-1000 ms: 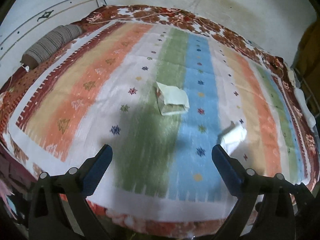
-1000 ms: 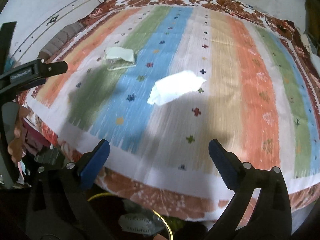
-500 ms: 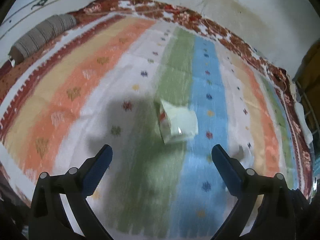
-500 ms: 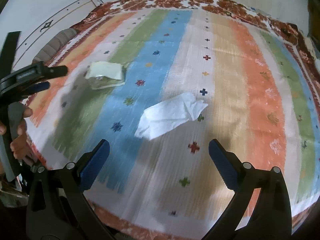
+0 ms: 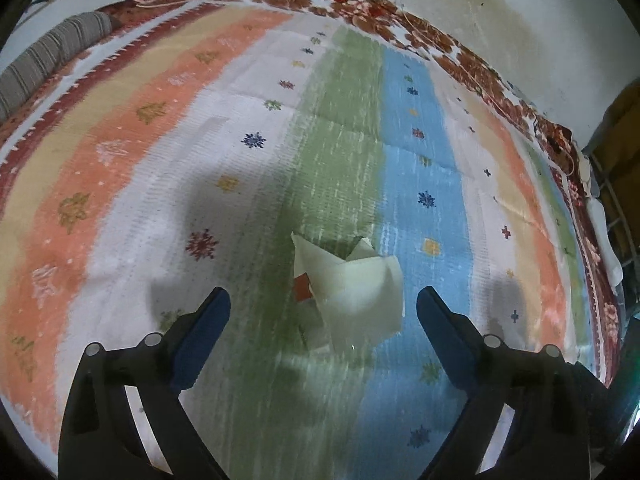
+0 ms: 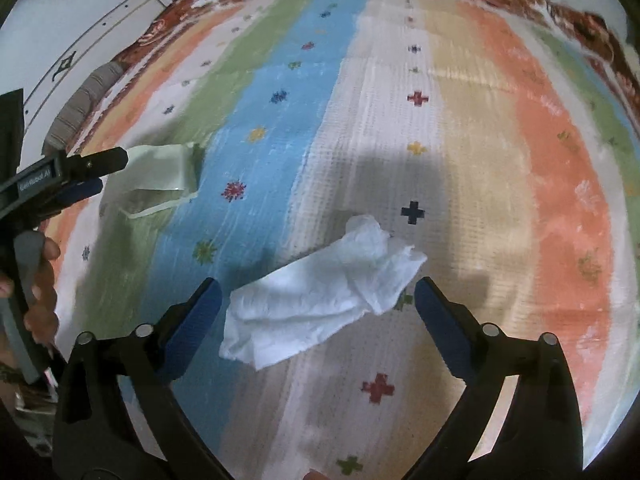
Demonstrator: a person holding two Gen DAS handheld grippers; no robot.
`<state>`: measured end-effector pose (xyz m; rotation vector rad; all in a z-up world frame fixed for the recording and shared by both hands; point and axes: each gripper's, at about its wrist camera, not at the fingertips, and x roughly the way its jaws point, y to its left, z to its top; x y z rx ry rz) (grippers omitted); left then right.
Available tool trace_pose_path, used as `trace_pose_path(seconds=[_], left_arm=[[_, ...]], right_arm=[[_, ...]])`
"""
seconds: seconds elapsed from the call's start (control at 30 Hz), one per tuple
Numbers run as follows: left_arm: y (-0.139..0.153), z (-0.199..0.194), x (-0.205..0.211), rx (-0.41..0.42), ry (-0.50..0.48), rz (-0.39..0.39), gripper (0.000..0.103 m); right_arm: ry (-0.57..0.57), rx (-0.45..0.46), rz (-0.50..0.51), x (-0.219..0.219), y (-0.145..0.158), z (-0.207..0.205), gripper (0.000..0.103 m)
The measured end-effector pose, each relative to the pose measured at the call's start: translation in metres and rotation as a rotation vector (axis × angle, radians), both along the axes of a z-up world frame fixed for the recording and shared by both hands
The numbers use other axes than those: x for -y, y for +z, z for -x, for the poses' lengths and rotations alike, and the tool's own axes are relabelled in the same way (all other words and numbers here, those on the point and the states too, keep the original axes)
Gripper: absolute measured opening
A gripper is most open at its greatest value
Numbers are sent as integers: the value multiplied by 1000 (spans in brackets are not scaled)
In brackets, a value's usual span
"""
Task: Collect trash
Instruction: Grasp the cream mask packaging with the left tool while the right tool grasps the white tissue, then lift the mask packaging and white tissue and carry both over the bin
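A pale green torn wrapper (image 5: 348,292) with a red patch lies on the striped bedspread (image 5: 160,160), on the line between the green and blue stripes. My left gripper (image 5: 323,304) is open, its jaws either side of the wrapper, just above it. A crumpled white tissue (image 6: 320,296) lies on the bedspread (image 6: 460,140) in the right wrist view. My right gripper (image 6: 318,300) is open, its jaws either side of the tissue. The wrapper (image 6: 164,176) and the left gripper's fingers (image 6: 76,168) also show at the left of the right wrist view.
A striped grey bolster (image 5: 44,64) lies at the bed's far left. A white wall (image 5: 500,20) runs behind the bed. The bed's floral border (image 5: 460,56) marks its far edge. A hand (image 6: 40,280) holds the left gripper.
Both grippers have moved forward and down over the bed. The wrapper now sits between the left jaws and the tissue between the right jaws. Both stay open.
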<state>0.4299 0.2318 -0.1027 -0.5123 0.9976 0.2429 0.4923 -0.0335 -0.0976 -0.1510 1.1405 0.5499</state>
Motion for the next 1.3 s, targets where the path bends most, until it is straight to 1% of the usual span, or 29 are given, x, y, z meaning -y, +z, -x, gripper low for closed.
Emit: trace_pose_path(seconds=[0.03, 0.07, 0.1, 0.13, 0.17, 0.2, 0.23, 0.27, 0.3, 0.33, 0.37, 0.4, 0.47, 0.57, 0.67, 0.73, 0.83, 0.97, 1.07, 1.23, 1.3], left_arm=[[-3, -3, -1, -6, -2, 1, 85], [-6, -6, 0, -7, -16, 4, 78], [-8, -7, 2, 14, -31, 7, 71], [-10, -7, 4, 24, -37, 7, 69], [-15, -7, 7, 11, -45, -5, 59], [-18, -8, 10, -2, -56, -15, 46], [-19, -8, 12, -6, -55, -28, 42], [-18, -7, 12, -6, -48, -43, 29], [-17, -6, 12, 1, -44, -31, 20], [-16, -5, 12, 6, -43, -24, 16], [-14, -4, 12, 12, -43, -25, 9], [-11, -2, 13, 16, -44, -32, 6], [-4, 0, 15, 21, -45, -50, 4], [9, 6, 20, 15, -52, -62, 3], [29, 15, 30, 10, -70, -97, 3], [41, 26, 38, 16, -81, -97, 3], [45, 40, 50, -8, -91, -83, 3], [62, 68, 70, -3, -104, -73, 3], [79, 89, 81, 23, -114, -53, 3], [105, 128, 108, 52, -158, -81, 3], [112, 143, 117, 61, -170, -81, 3]], right_arm=[[4, -11, 8, -3, -3, -2, 85], [5, -22, 16, -6, -8, -6, 80], [3, -34, 14, -9, -12, -9, 77], [0, -48, 15, -11, -16, -11, 69], [-1, -53, 22, -12, -19, -11, 63], [0, -47, 36, -14, -22, -10, 59], [2, -25, 60, -16, -22, -8, 49], [3, -11, 76, -16, -22, -7, 38], [3, -4, 83, -15, -22, -6, 31], [-2, -6, 84, -13, -22, -5, 19], [-8, -17, 76, -9, -22, -4, 12], [-9, -22, 71, -7, -21, -3, 11], [2, -7, 79, -3, -15, 3, 10], [39, 54, 102, 1, 2, 18, 10], [43, 78, 81, 11, 20, 34, 10], [51, 89, 75, 16, 30, 46, 10], [58, 102, 72, 21, 41, 60, 10], [51, 80, 34, 33, 58, 82, 10], [51, 90, 26, 41, 72, 102, 10], [58, 114, 4, 54, 97, 140, 10], [57, 125, -8, 61, 107, 156, 10]])
